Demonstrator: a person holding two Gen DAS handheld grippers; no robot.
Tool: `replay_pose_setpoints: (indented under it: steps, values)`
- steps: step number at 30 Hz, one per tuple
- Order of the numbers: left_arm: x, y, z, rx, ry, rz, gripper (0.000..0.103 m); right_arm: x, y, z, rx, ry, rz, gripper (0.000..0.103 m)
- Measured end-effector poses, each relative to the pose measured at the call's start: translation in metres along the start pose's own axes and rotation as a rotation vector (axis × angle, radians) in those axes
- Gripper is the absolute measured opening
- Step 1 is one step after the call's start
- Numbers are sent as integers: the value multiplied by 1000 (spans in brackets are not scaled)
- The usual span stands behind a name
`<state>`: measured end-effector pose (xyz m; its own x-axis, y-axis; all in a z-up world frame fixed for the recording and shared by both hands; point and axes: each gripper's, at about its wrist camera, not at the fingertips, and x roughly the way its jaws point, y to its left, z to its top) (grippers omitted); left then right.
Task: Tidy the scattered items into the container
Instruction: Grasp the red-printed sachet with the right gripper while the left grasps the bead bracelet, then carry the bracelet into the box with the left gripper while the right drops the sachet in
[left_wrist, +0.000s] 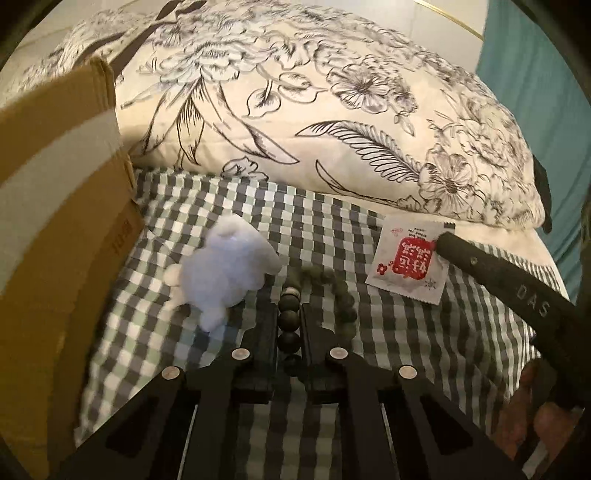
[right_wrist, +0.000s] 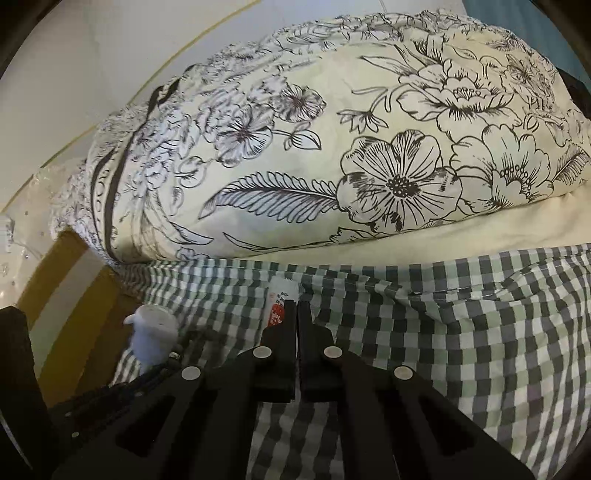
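I've got L gripper (left_wrist: 290, 314) clamped on the beads (left_wrist: 289, 317) & R gripper (right_wrist: 296, 306) pinching the packet (right_wrist: 279, 308), both ready for the box (left_wrist: 55, 221) off to L's left.

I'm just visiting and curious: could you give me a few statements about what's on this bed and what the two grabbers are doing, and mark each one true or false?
1. The left gripper has its jaws shut on a string of dark beads. True.
2. The right gripper holds the white plush toy. False: it pinches the edge of a white sachet with a red label; the toy lies loose on the checked sheet.
3. A cardboard box stands at the left of the bed. True.
4. The pillow is plain blue. False: it is cream with dark flower drawings.
5. The plush toy is already in the box. False: it lies on the sheet beside the box.
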<state>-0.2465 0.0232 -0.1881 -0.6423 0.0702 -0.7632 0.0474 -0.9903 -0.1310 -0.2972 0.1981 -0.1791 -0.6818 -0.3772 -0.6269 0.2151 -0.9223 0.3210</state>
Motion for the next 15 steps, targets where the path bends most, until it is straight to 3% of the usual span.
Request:
replay_pose_setpoints:
  steps: [8, 15]
  values:
    - [-47, 8, -12, 47, -2, -12, 11, -17, 23, -3, -56, -27, -9, 1]
    - [-95, 14, -19, 60, -9, -3, 11, -62, 60, -7, -140, -50, -17, 1]
